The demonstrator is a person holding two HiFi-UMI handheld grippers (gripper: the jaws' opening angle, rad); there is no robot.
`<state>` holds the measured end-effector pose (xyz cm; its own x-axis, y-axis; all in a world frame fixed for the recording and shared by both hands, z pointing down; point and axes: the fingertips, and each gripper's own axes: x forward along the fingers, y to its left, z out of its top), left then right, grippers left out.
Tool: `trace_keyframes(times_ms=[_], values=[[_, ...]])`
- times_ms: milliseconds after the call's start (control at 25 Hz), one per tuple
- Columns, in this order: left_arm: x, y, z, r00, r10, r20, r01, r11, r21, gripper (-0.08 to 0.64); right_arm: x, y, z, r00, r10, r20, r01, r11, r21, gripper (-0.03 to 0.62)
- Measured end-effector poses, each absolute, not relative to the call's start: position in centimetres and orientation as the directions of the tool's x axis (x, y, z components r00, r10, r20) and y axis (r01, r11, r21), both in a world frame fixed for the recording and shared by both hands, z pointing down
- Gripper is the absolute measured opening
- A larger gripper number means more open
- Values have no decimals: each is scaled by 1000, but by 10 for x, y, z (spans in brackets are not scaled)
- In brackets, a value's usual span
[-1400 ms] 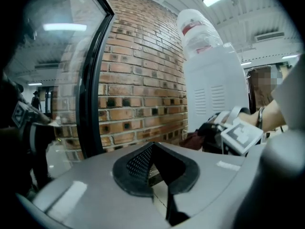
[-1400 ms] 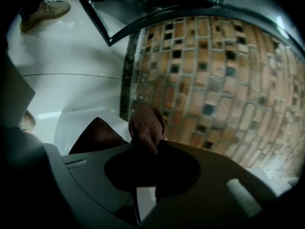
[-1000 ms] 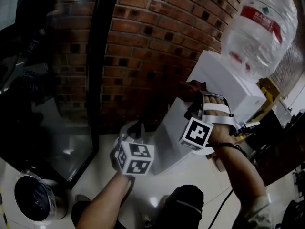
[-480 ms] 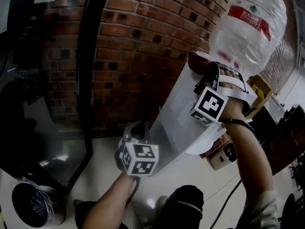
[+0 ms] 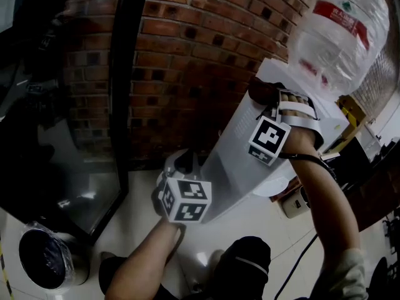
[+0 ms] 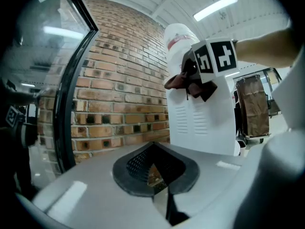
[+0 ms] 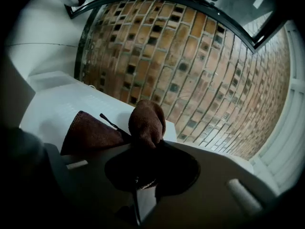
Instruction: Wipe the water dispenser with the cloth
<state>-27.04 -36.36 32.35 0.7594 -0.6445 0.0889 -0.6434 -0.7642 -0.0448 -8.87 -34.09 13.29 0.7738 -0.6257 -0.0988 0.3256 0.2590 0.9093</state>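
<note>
Nearest, my left hand-held gripper (image 6: 153, 170) hangs low beside the water dispenser (image 5: 236, 158), forearm angled up, jaws pressed together on nothing. Further out, my right arm stretches upward. Its hand-held gripper (image 7: 143, 151) is clenched on the brown cloth (image 7: 147, 119), pressed to the white side panel near the top. Beyond, the bottle (image 5: 340, 42) carries a red label (image 5: 340, 14), its print too small to read.

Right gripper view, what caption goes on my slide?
Right gripper presses a brown cloth on the white water dispenser.
</note>
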Motion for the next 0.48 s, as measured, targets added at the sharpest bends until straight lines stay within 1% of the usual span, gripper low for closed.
trace_keyframes(times_ms=[480], values=[[-286,-369,332,741,-661,116,-658,-750,-63,0,-83,-343,269,786,-612,85,286,482,828,64]])
